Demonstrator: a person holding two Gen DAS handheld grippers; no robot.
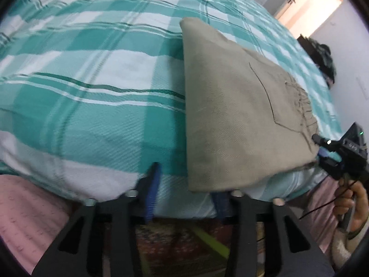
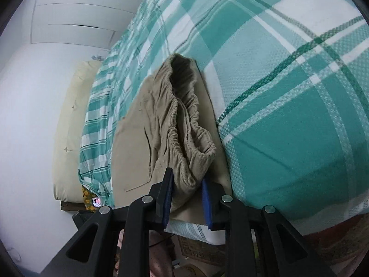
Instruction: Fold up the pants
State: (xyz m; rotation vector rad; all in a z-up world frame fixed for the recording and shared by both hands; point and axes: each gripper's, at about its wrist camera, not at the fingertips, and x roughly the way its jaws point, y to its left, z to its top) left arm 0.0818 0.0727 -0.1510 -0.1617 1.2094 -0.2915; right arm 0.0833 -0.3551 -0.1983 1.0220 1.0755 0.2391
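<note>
My right tongs: narrow, pinching waistband of pants. My left tongs: half-wide, empty, straddling near corner of pants on bed. Step: mid-fold. Next: left pinch, joint lift.

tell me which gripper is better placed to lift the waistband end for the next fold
Right. The right gripper already has the gathered waistband of the pants between its pads. The left gripper sits at the opposite, folded corner by the bedspread, its pads gripping no cloth.
</note>
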